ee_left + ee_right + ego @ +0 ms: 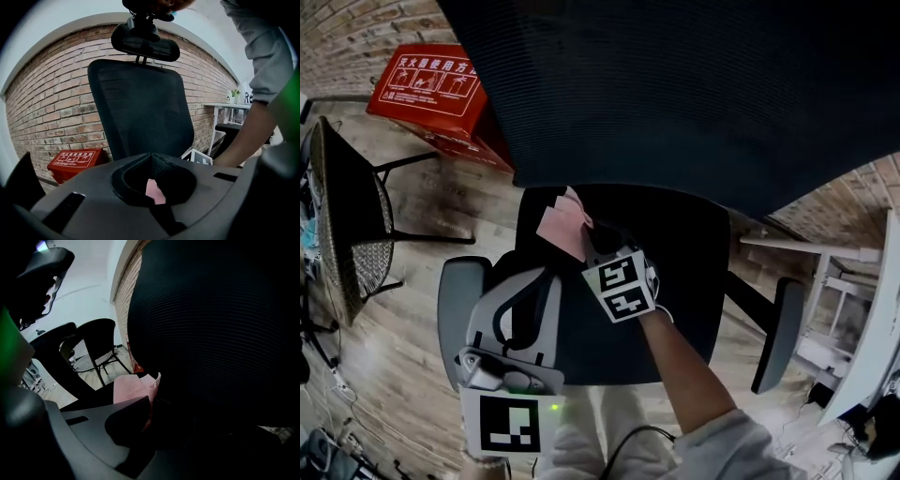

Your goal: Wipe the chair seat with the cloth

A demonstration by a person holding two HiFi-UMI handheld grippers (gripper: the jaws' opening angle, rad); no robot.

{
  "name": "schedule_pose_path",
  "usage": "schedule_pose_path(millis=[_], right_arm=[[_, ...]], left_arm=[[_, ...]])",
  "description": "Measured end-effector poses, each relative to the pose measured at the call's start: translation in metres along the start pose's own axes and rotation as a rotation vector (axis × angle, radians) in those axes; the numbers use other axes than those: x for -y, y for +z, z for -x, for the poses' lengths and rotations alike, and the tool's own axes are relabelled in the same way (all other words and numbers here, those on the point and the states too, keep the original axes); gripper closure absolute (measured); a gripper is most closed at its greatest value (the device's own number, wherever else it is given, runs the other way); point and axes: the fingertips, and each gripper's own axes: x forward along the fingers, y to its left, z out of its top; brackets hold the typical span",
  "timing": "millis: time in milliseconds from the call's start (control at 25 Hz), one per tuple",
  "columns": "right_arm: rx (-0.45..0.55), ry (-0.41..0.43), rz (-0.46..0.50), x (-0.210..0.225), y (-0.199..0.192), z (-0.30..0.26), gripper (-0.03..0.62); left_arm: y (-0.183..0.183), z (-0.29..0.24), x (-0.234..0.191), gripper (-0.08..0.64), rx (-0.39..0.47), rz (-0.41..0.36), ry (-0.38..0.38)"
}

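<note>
A black office chair fills the head view, its seat [680, 281] below the mesh backrest [675, 94]. My right gripper [598, 239] is shut on a pink cloth [563, 225] and holds it on the seat's back left part, close to the backrest. In the right gripper view the cloth [131, 387] sticks out past the jaws, against the dark backrest [211, 333]. My left gripper [546, 274] hovers over the seat's left front with its jaws shut and nothing in them. The left gripper view shows the backrest [140, 108] ahead and a bit of cloth [153, 191].
Grey armrests stand at the seat's left [457, 300] and right [776, 328]. A red box [431, 84] sits on the wooden floor by the brick wall. A black mesh chair [347, 216] is at the left, a white desk [862, 309] at the right.
</note>
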Motion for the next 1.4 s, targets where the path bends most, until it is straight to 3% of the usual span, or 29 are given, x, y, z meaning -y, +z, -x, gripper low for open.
schedule_pose_path(millis=[560,1080,1400], right_arm=[[-0.084,-0.245,-0.103,0.095,-0.062,0.052,0.543],[-0.123,-0.514,-0.238,0.184,-0.126,0.133,0.543],[-0.124,-0.663,-0.326,0.216,-0.167,0.184,0.543]], left_arm=[[-0.002,-0.029,0.028,0.541,-0.01,-0.032,-0.017],[-0.007,-0.061,0.069,0.541,-0.012,-0.061,-0.085],[-0.014,-0.07,0.088,0.541,-0.012,-0.069,-0.105]])
